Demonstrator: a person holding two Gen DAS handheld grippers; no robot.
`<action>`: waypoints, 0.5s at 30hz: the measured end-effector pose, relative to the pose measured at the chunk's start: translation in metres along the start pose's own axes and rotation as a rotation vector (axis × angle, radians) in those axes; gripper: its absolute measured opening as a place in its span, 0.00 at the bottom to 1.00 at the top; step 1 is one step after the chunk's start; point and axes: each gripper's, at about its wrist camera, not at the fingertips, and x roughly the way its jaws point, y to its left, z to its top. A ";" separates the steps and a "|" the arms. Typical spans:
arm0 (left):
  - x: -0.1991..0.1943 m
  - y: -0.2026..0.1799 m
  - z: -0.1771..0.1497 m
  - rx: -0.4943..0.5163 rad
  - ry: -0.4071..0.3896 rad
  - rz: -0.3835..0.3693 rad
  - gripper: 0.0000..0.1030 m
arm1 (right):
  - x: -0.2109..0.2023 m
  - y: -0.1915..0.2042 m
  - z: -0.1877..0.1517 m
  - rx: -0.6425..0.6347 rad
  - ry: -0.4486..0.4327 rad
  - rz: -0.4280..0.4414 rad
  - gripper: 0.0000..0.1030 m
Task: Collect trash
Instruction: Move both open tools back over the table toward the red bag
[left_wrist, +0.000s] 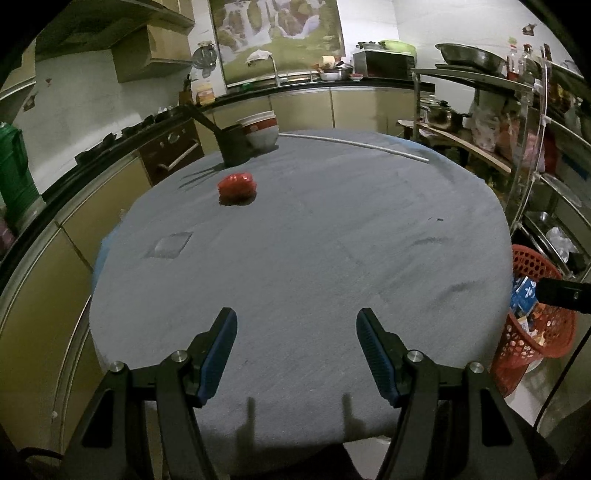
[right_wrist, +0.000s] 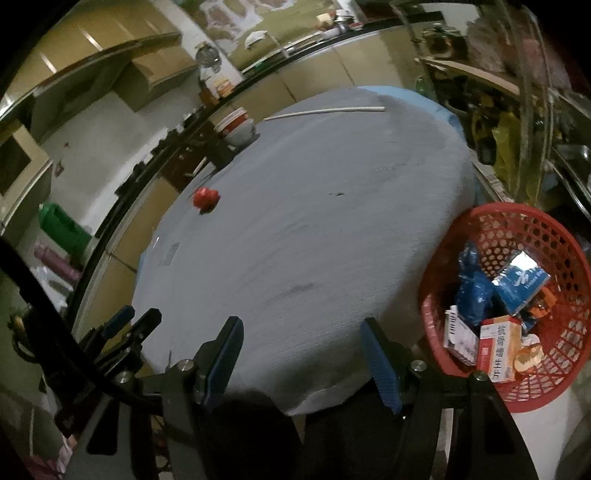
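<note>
1. Ahead of the left gripper (left_wrist: 296, 354), whose jaws stand wide apart, the round table (left_wrist: 314, 240) lies bare up to the red crumpled item (left_wrist: 237, 187).
2. Beyond it, the dark holder (left_wrist: 233, 146) and stacked bowls (left_wrist: 260, 131) block the far-left rim.
3. Right of the right gripper (right_wrist: 301, 363), the red basket (right_wrist: 517, 236) stands beside the table edge, open-topped, part-filled with packets.

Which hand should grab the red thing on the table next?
Probably left. The left gripper is open and faces the red wrapper fairly directly; the right gripper sits nearer the red basket.
</note>
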 end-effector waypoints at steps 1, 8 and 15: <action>-0.001 0.002 -0.002 0.000 -0.002 -0.001 0.66 | 0.001 0.005 -0.001 -0.012 0.004 -0.002 0.67; -0.004 0.011 -0.010 0.001 -0.016 -0.003 0.66 | 0.011 0.029 -0.011 -0.070 0.041 -0.013 0.67; -0.005 0.030 -0.018 -0.010 -0.019 -0.001 0.66 | 0.024 0.054 -0.016 -0.117 0.072 -0.023 0.67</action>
